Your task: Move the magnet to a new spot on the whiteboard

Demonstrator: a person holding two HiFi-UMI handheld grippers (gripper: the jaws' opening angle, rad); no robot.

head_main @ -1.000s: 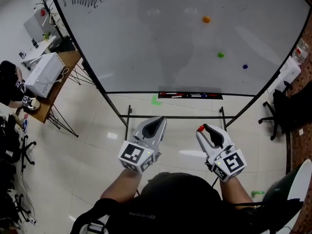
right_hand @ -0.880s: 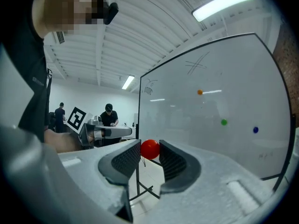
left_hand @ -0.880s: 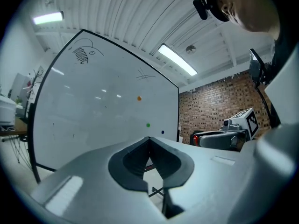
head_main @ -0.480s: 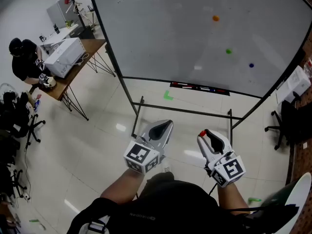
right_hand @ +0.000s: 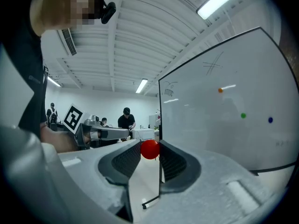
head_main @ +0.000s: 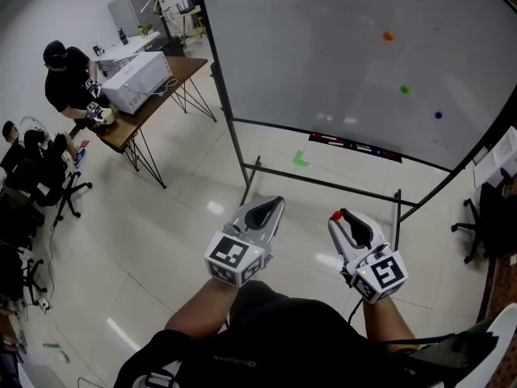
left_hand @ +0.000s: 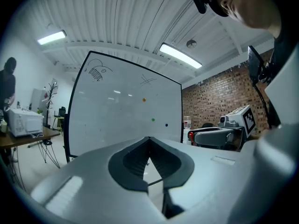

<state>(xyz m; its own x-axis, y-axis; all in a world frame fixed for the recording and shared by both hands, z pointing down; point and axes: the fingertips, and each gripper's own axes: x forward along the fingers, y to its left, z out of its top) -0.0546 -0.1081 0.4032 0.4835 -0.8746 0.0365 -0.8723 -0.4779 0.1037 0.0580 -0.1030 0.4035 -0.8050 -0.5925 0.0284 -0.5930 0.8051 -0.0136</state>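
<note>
The right claw [head_main: 338, 214] is clenched on the red magnet [head_main: 335, 215]. In the right gripper view the magnet [right_hand: 150, 149] sits right at the jaw tips, pinched between the two pads, with most of the ball showing above them. The left claw [head_main: 277, 201] is at 9 o'clock of the right one, level with it and apart. Its jaws are closed tip to tip with nothing between them. The whiteboard [head_main: 323, 71] stands across the floor at 12 o'clock, well apart from both claws, so the red magnet is off the board. On the board, at about 1 o'clock from the right claw, are an orange magnet [head_main: 388, 35], a green magnet [head_main: 405, 90] below it and a blue magnet [head_main: 439, 115] lower right
</note>
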